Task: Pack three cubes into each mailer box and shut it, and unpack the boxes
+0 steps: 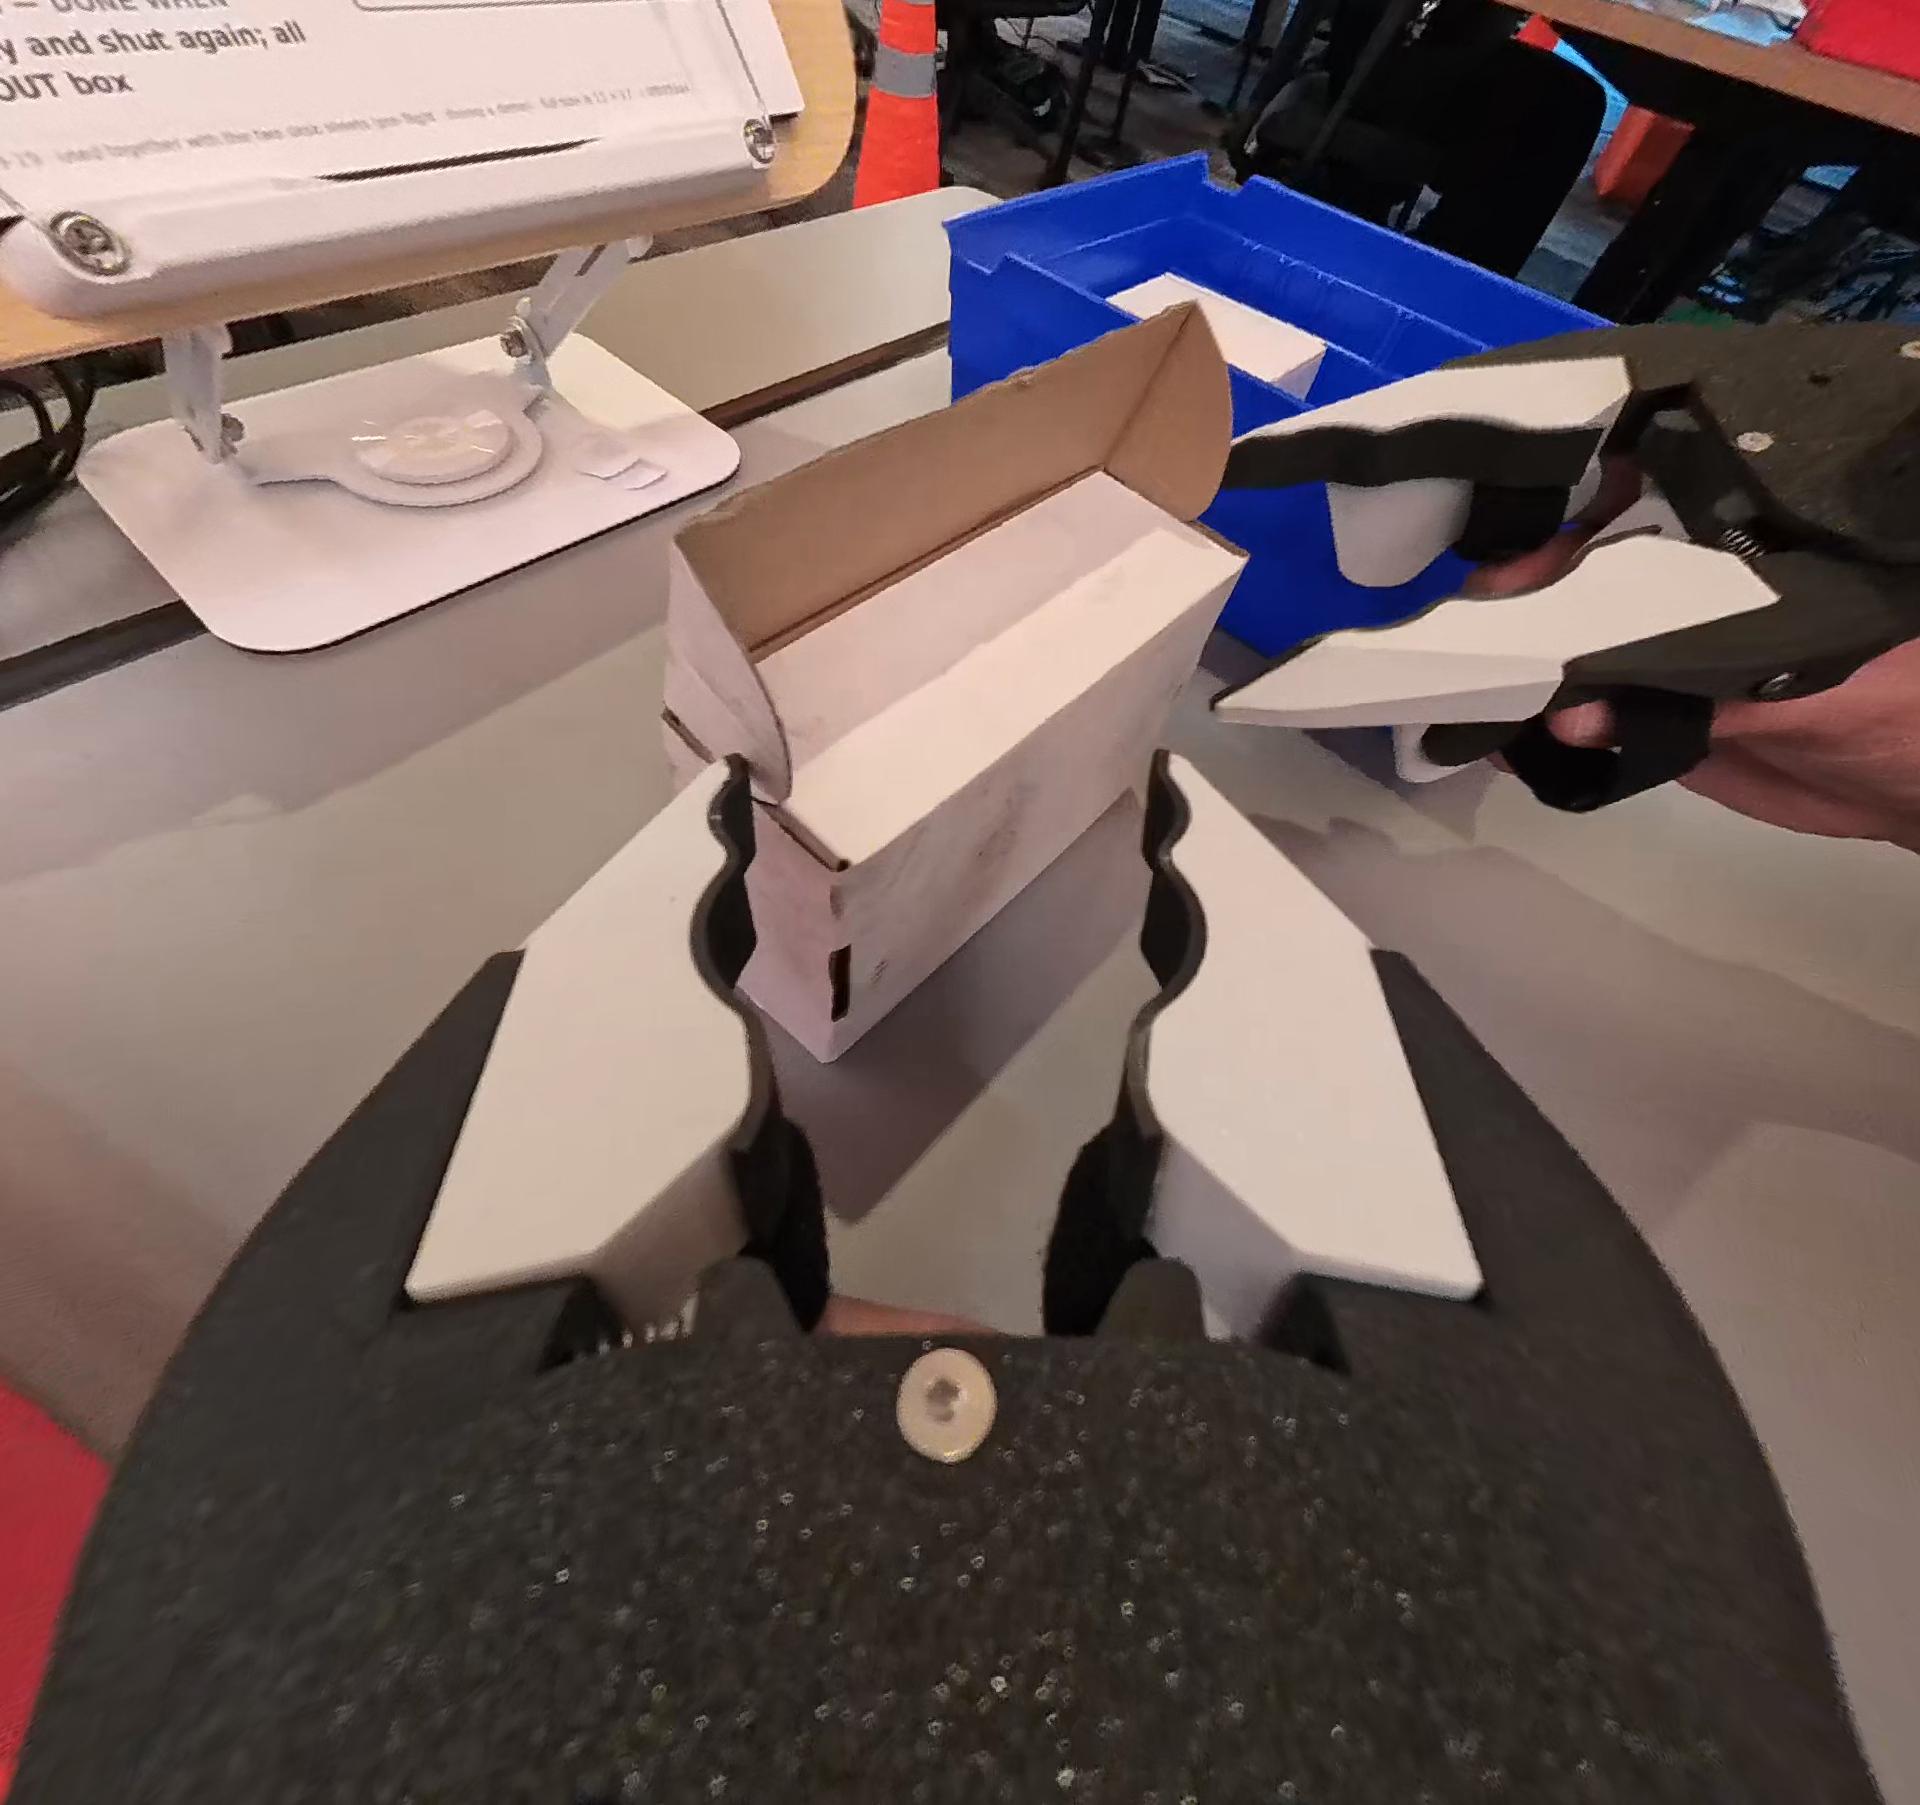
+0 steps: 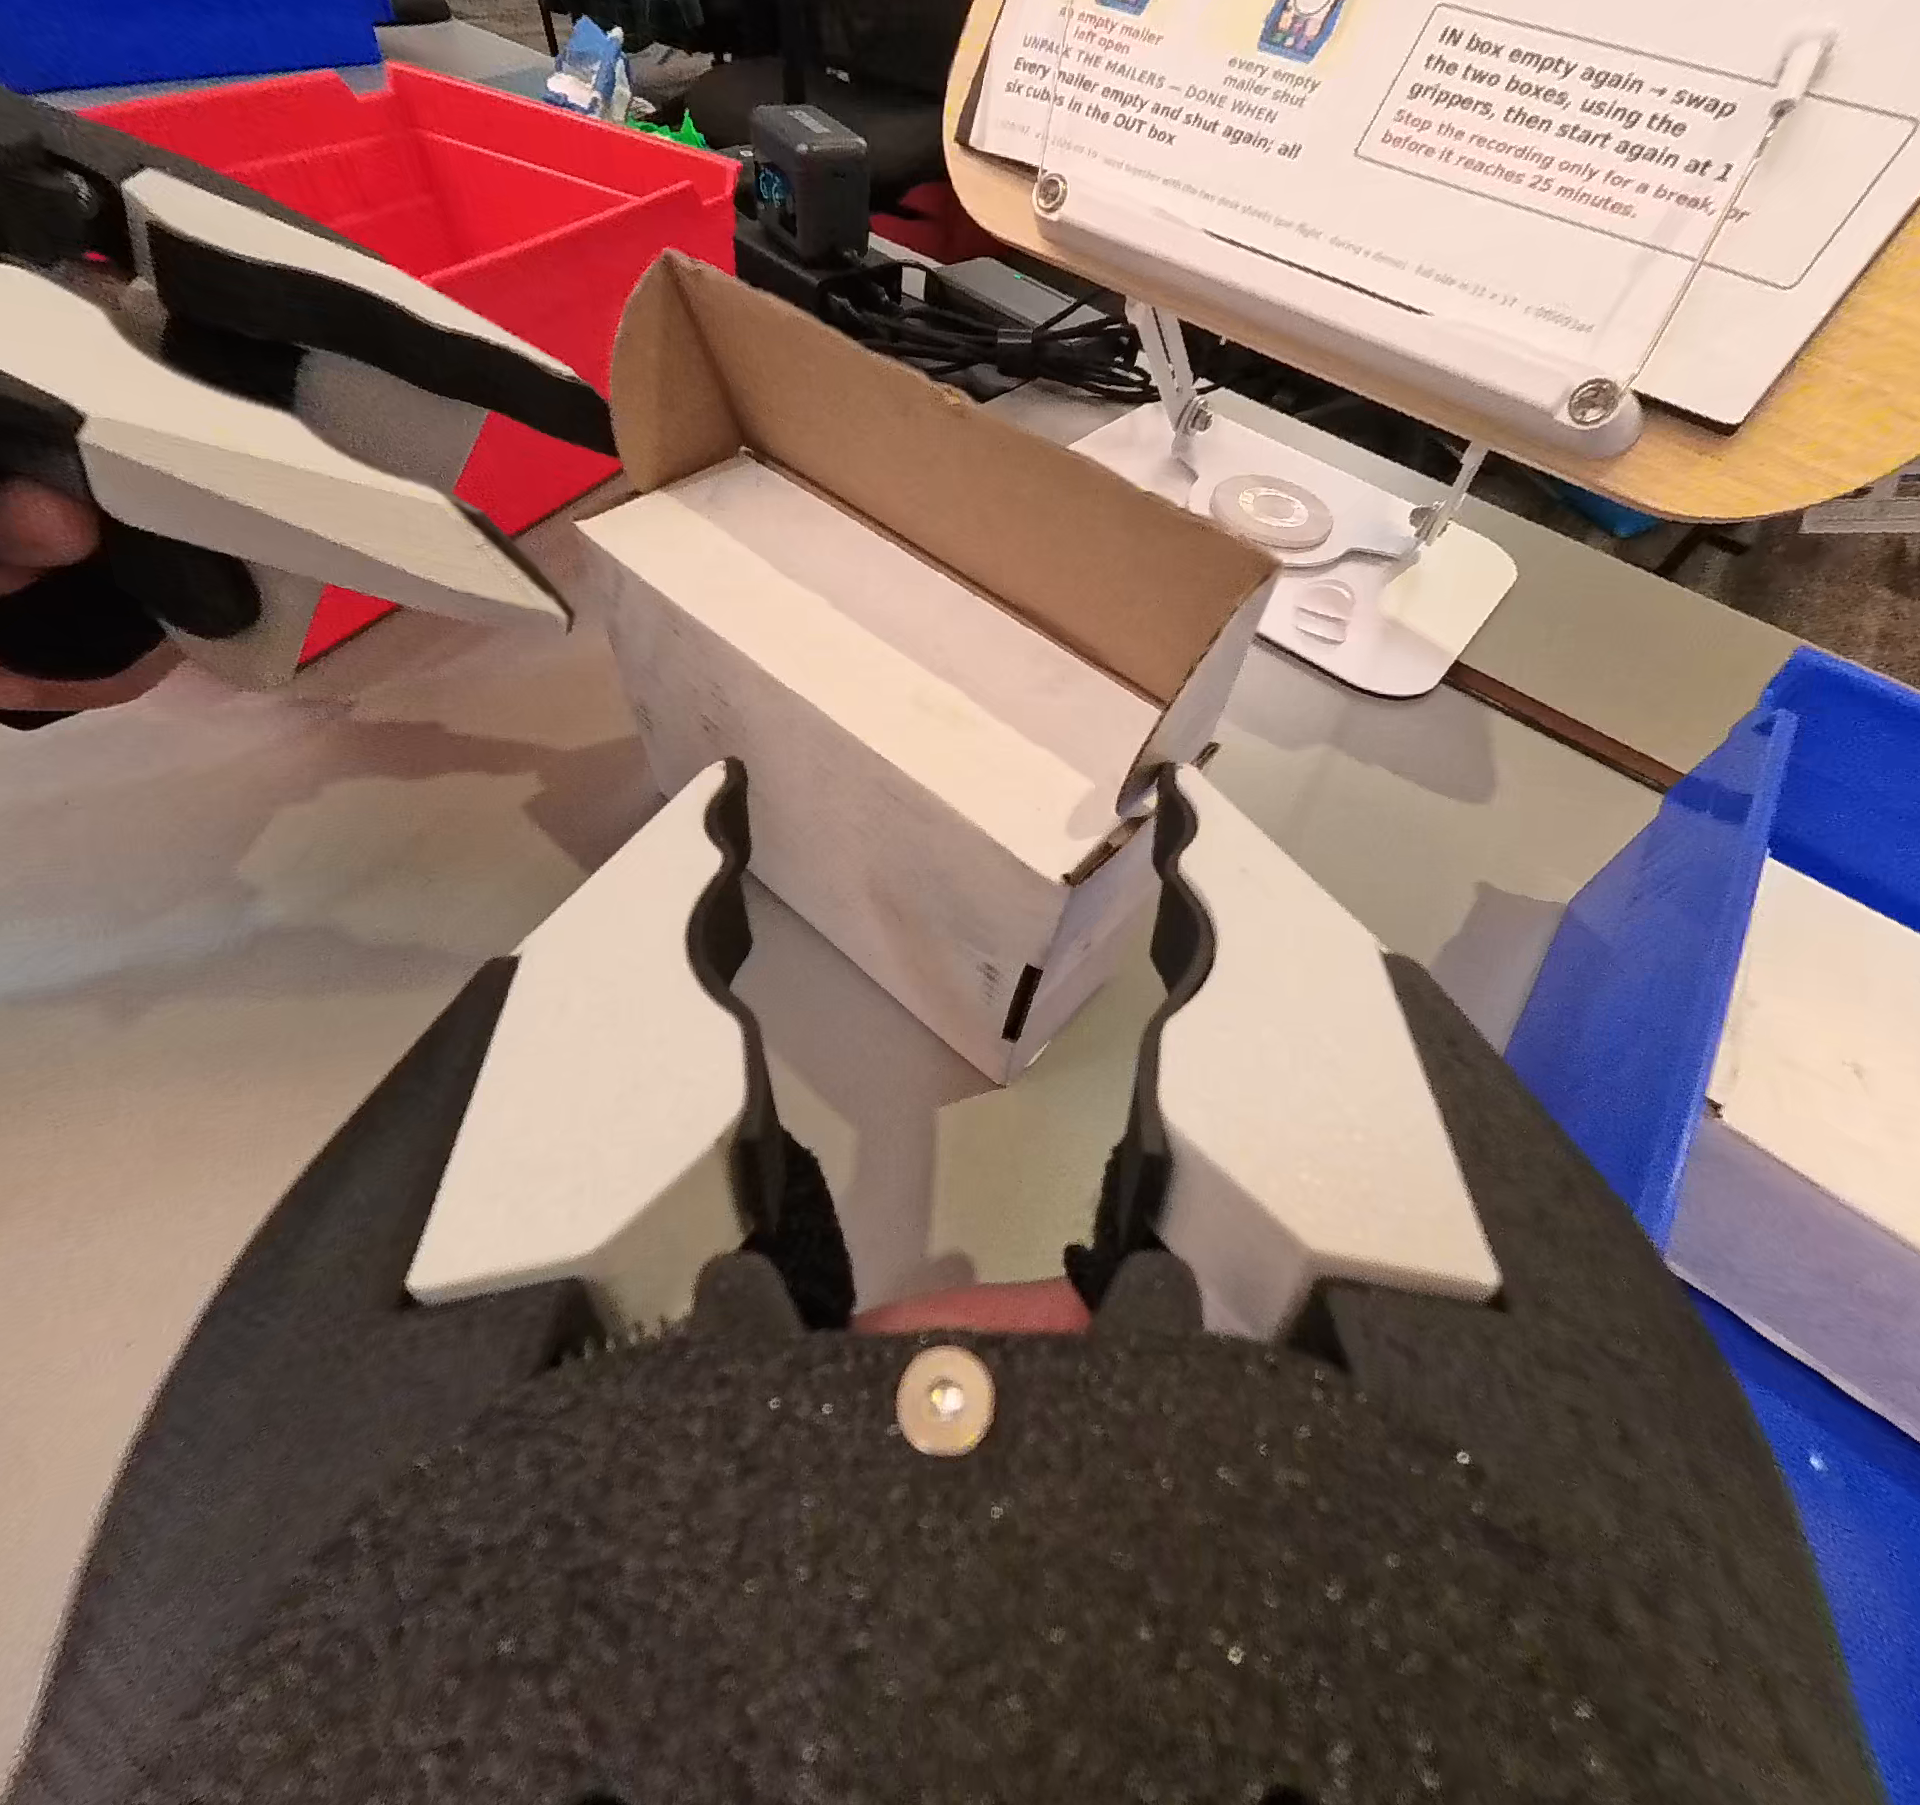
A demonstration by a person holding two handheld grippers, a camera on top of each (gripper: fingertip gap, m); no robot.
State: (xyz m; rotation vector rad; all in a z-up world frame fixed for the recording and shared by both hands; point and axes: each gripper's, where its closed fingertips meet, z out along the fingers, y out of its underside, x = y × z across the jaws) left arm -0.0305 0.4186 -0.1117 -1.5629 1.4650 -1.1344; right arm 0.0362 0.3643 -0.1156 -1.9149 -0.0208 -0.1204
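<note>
The mailer box (image 1: 935, 716) stands on the grey counter (image 1: 312, 924) between both grippers, its lid (image 2: 935, 467) down but the brown tuck flap standing up, not yet pushed in. No cubes can be seen. The step in hand looks like shutting it: best done by steadying the body from one end while the other tool presses the flap down and into the front slot, evenly along its length so the side ears do not buckle. The left gripper (image 1: 945, 789) faces one short end, jaws apart, empty, its left finger touching or just beside the box corner. The right gripper (image 2: 945, 789) faces the opposite end, likewise spread and empty. A blue bin (image 1: 1091, 259) holding another white box sits beyond; a red bin (image 2: 499, 197) lies on the other side.
</note>
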